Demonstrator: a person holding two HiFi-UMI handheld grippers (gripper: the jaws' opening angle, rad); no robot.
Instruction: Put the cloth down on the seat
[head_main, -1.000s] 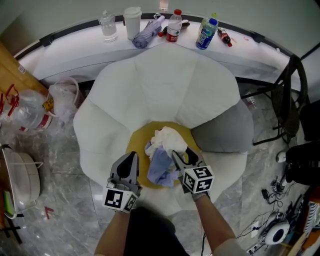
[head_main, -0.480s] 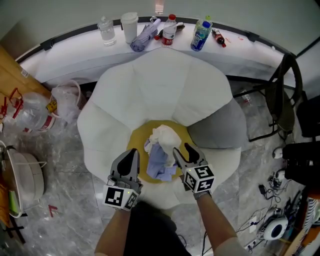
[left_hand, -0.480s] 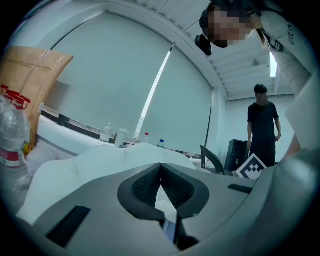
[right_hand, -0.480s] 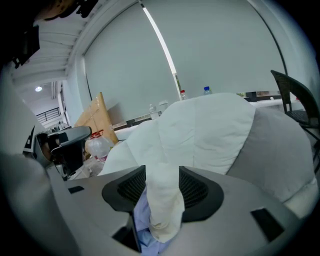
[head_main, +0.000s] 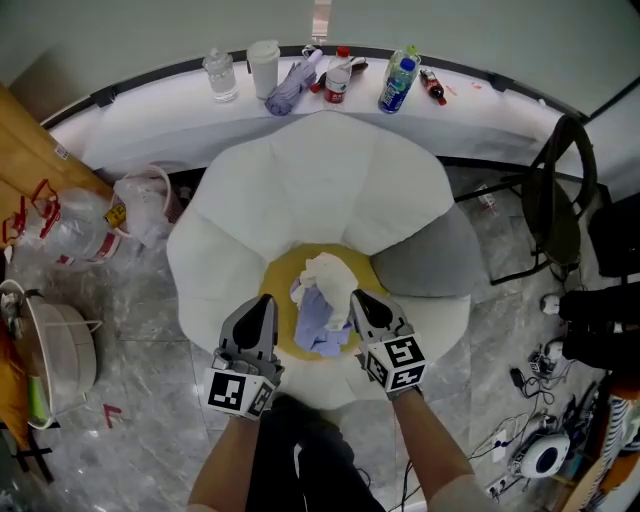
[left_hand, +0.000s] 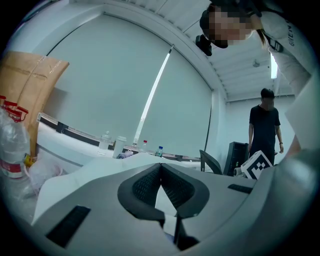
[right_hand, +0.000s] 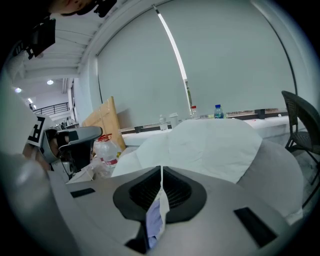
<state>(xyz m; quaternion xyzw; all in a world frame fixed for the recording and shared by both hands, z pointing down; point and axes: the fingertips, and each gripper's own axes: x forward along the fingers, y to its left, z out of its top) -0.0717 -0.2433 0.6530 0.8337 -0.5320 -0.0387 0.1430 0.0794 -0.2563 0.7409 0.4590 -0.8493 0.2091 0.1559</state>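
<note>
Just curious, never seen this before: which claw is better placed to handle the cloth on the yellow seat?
Right. The right claw is closing its jaws with a fold of the cloth between them, over the yellow seat. The left claw sits shut beside the cloth, apparently holding nothing.

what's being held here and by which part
The right gripper has its jaws closing on the cloth, pinching a thin edge of it. The left gripper, jaws together, holds nothing.
</note>
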